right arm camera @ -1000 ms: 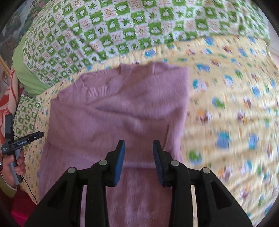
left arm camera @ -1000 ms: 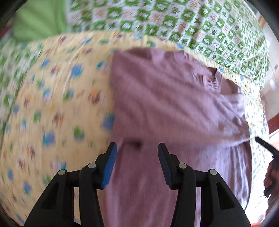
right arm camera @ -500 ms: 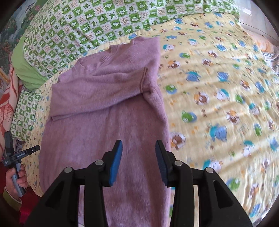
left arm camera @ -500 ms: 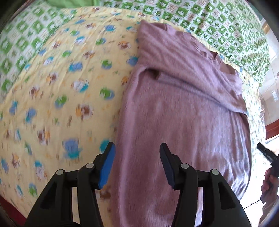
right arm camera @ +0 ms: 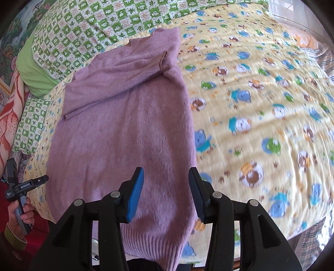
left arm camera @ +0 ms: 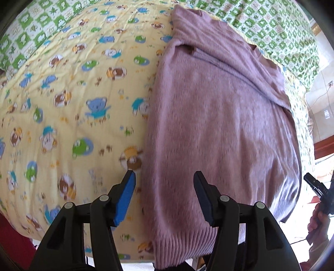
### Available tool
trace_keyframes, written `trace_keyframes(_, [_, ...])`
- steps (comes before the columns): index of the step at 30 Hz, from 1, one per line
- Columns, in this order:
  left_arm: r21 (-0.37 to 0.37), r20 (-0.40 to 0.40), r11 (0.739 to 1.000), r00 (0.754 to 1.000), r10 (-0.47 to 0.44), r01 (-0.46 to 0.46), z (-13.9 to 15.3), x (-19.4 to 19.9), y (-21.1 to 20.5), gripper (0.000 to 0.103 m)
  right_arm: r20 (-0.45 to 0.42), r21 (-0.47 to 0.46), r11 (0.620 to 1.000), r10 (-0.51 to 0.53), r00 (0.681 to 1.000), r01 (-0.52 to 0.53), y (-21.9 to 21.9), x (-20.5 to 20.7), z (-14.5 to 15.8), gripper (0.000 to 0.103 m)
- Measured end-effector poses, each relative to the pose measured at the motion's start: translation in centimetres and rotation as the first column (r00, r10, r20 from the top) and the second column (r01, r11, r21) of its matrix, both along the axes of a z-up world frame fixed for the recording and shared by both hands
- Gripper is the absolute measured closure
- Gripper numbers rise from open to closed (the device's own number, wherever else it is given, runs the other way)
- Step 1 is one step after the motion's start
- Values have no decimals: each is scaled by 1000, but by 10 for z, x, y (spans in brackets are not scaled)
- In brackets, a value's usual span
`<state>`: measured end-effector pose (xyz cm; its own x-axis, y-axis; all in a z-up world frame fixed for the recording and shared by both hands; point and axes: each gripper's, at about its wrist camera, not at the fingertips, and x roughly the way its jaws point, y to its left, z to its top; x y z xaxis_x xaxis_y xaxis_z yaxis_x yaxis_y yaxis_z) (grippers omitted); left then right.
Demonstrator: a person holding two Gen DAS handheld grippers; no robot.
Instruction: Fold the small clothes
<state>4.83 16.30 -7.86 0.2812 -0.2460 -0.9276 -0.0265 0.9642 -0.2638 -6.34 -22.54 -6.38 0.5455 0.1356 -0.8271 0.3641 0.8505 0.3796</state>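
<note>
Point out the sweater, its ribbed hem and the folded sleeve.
sweater [right arm camera: 125,133], right wrist view, middle of the body.
ribbed hem [left arm camera: 183,246], left wrist view, near edge.
folded sleeve [right arm camera: 117,79], right wrist view, laid across the chest.

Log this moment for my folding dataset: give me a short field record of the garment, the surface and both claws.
garment: purple sweater, flat, sleeve folded across chest
hem: ribbed, at near bed edge
surface: yellow cartoon-print blanket
behind: green checked bedding
left claw: open, empty, over hem's left side
right claw: open, empty, over hem's right side
</note>
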Motion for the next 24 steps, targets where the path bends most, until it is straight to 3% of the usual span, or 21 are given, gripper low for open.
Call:
trace_keyframes(10, [3, -33, 995, 995, -97, 97, -11, -44, -11, 41, -49, 17, 1000, -6, 999, 7, 11, -42, -18, 57])
trace_keyframes(24, [-69, -60, 993, 993, -103, 99, -27, -66, -22, 39, -46, 93, 995, 36, 998, -32, 29, -55, -38, 57])
